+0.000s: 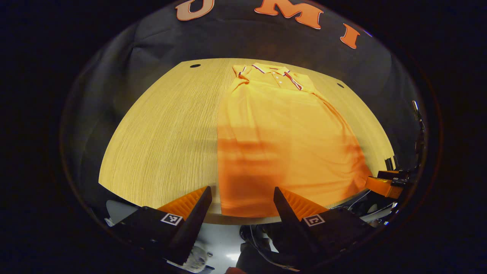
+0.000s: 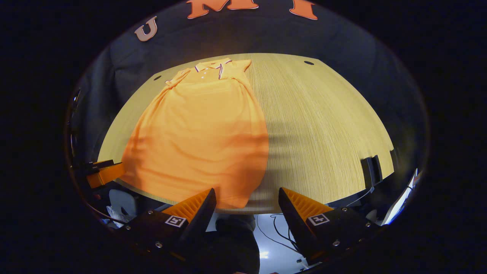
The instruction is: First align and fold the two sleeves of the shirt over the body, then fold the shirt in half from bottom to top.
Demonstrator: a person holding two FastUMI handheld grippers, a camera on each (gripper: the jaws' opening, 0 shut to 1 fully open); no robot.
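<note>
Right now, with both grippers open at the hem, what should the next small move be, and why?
Probably ease both grippers forward onto the hem corners of the shirt: its sleeves look already folded in, and the left gripper and right gripper hang open just short of the hem.

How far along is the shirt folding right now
The sleeves look already folded in: the orange shirt lies as a narrow strip on the wooden table. Nothing is in hand; the left gripper and right gripper are open near the hem. The bottom-to-top fold is left.
</note>
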